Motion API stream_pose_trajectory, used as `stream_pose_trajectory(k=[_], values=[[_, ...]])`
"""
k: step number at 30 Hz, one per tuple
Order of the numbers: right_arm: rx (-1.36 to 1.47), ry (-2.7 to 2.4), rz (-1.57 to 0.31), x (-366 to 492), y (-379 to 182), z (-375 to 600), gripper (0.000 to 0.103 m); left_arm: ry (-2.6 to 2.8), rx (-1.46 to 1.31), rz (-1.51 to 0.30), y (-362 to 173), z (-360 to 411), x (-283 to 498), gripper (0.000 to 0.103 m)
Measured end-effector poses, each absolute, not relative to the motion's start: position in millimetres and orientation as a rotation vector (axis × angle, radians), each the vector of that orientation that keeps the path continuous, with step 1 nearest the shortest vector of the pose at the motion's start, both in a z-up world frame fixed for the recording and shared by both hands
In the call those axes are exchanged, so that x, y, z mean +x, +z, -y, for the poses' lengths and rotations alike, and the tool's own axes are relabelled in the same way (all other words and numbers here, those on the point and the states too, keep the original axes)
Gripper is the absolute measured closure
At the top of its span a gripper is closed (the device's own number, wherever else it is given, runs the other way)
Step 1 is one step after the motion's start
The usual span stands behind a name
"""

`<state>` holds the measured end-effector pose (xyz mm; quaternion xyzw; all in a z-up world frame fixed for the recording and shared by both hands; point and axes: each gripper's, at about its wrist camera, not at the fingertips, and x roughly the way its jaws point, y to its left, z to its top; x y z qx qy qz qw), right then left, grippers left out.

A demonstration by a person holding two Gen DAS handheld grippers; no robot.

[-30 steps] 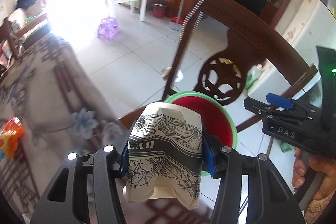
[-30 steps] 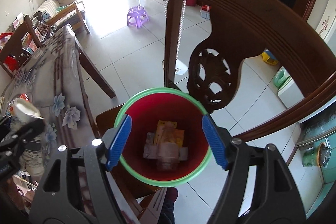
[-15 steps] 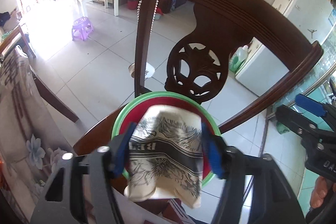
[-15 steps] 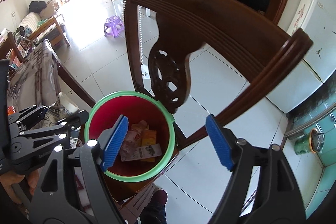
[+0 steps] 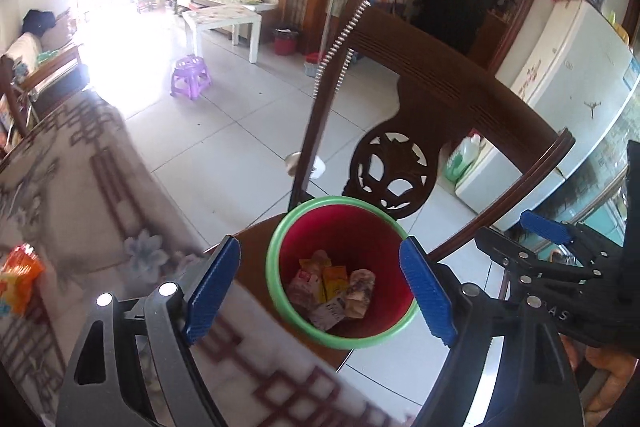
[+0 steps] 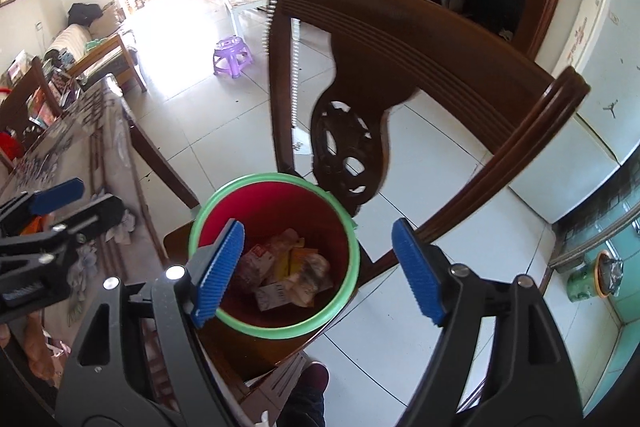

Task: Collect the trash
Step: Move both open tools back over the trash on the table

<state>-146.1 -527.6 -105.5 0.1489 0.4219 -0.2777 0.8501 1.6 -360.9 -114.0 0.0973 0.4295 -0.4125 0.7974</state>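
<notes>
Light: daylight, blown-out glare upper left | Blur: tablecloth [image 5: 100, 187] (motion-smeared) | Edges: fisheye-bent, dark corners

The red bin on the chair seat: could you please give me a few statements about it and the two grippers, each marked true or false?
1. The red bin has a green rim. True.
2. The bin is empty. False: crumpled wrappers lie at its bottom.
3. The left gripper holds a paper cup. False: its jaws are opening with nothing between them.
4. The bin stands on the wooden chair. True.
5. The right gripper is clamped on the bin's rim. False: its jaws are apart and grip nothing.
</notes>
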Motion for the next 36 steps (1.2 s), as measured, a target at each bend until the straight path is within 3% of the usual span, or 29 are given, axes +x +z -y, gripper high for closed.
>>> stream_pose_trajectory(k=[23, 30, 36], values=[[0.086, -0.161, -0.985, -77, -110, 254, 0.026, -0.24, -0.022, -0.947, -125, -33, 41, 0.025], [0.011, -0.002, -1.053, -72, -127, 186, 0.024, -0.16, -0.043, -0.979, -141, -93, 33, 0.025], [-0.068, 0.148, -1.121, -71, -148, 138, 0.015, -0.164, -0.041, -1.02, -155, -122, 19, 0.025]])
